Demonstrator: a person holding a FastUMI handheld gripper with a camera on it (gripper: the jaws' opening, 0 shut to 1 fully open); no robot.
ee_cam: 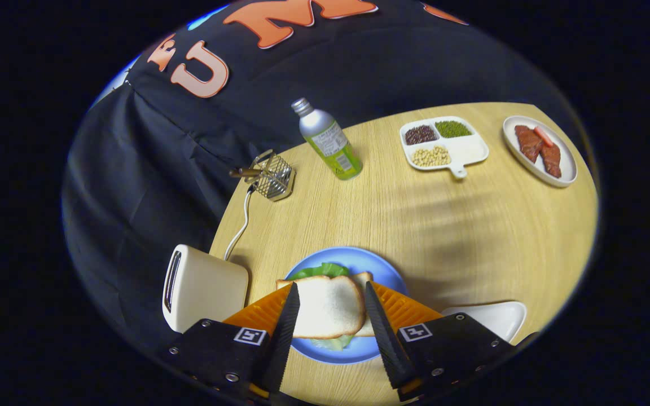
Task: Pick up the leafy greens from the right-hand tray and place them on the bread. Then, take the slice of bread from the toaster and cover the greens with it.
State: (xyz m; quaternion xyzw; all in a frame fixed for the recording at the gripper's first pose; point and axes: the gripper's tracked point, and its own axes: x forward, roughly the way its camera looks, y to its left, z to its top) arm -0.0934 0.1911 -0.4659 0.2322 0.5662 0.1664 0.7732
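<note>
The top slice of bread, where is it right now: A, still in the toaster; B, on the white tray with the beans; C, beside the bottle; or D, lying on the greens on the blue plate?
D: the top slice of bread lies over the greens on the blue plate, between the fingers of the open gripper.

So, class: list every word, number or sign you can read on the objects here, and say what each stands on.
Silver and green metal bottle: printed label, too small to read.
Open tool over the top white bread slice: square marker patterns, no words.
Nothing else bears text.
</note>
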